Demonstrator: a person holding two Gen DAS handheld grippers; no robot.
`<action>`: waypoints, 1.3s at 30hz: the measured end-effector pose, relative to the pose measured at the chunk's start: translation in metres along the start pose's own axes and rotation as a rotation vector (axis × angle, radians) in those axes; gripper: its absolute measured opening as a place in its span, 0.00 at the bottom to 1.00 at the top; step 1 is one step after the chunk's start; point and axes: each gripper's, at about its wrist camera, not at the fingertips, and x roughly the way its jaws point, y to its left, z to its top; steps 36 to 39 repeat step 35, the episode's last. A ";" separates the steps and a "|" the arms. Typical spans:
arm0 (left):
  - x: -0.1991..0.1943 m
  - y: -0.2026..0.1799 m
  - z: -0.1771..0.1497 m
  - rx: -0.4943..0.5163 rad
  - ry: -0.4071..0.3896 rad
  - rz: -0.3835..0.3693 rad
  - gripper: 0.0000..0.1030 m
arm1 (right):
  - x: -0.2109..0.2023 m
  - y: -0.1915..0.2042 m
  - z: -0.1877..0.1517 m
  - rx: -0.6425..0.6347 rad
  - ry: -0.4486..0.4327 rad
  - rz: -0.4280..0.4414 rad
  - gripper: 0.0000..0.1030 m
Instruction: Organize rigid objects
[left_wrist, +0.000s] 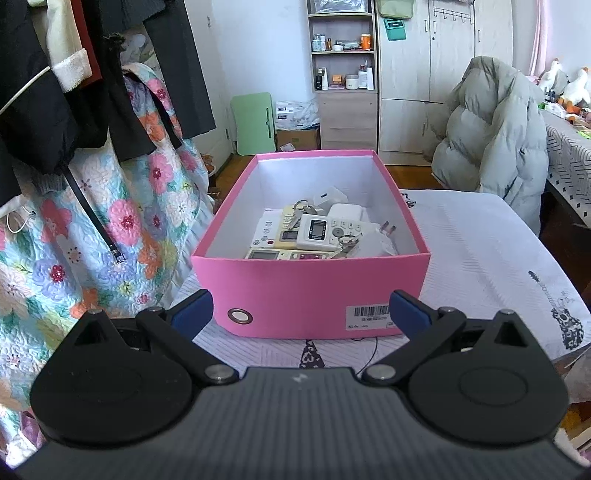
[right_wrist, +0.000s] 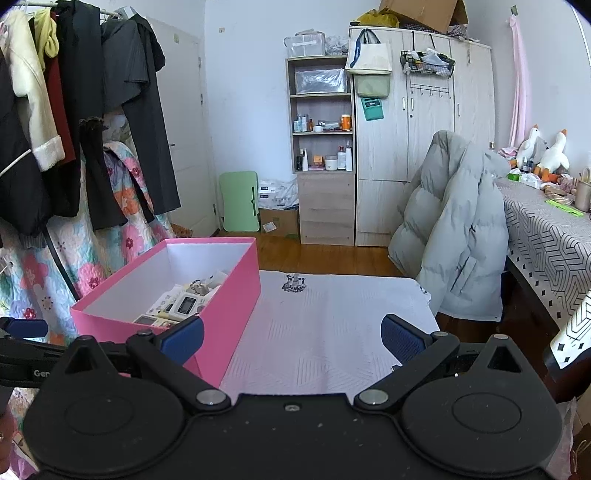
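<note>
Left gripper (left_wrist: 301, 314) spread, empty; pink box (left_wrist: 310, 295) wall hides contents.

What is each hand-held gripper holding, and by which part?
Nothing: the left hand-held gripper and right hand-held gripper are both open and empty.

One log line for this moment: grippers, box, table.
left gripper open, empty | right gripper open, empty | pink box holds remotes, keys, chargers | white cloth bare
</note>
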 end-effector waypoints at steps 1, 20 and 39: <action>0.000 0.001 0.000 -0.005 0.000 -0.004 1.00 | 0.000 0.000 0.000 -0.001 0.000 0.000 1.00; 0.003 0.002 -0.001 -0.011 0.023 -0.010 1.00 | 0.002 0.003 -0.002 -0.011 0.018 -0.008 1.00; 0.000 0.003 -0.002 -0.013 -0.004 0.009 1.00 | 0.002 0.002 -0.004 -0.009 0.013 -0.010 1.00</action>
